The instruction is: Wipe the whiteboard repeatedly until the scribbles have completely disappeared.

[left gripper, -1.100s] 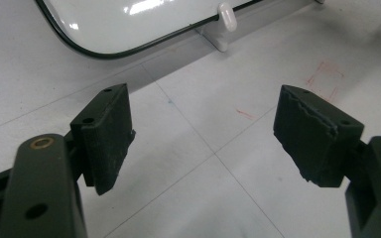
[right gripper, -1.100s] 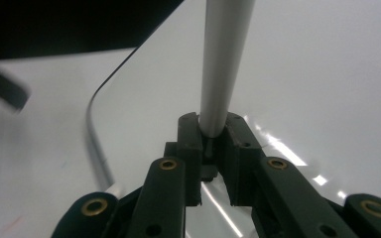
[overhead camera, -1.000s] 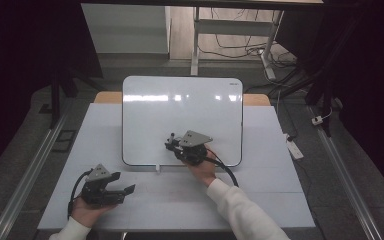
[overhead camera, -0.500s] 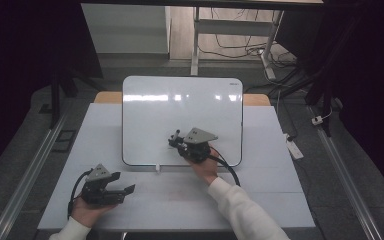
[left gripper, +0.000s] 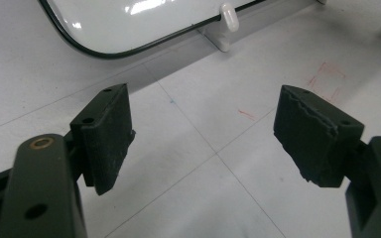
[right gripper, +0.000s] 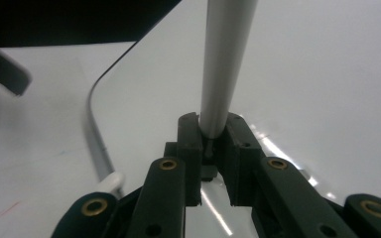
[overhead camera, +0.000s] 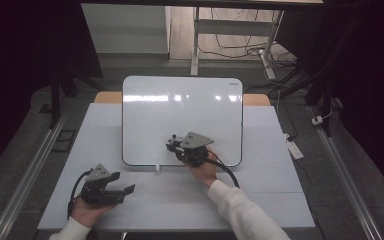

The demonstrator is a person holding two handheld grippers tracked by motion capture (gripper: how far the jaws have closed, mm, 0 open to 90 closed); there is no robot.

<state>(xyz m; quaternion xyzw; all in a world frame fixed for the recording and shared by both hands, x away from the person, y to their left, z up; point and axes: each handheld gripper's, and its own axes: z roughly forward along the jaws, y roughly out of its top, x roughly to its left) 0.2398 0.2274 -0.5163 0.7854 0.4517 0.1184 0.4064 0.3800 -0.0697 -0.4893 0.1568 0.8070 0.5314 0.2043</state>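
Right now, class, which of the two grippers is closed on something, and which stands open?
The right gripper, over the whiteboard, is shut on a white pen. The left gripper stands open above the table, nothing between its pads.

Right tool clamped tight; left tool spread wide.

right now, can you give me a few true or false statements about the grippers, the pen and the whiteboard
1. The right gripper is shut on a white pen. True.
2. The left gripper holds a cloth. False: its jaws stand open with nothing between them.
3. The whiteboard is covered in writing. False: it looks blank.
4. The left gripper rests on the table, in front of the whiteboard's near left corner. True.
5. The right gripper is over the whiteboard's far edge. False: it is at the near edge.
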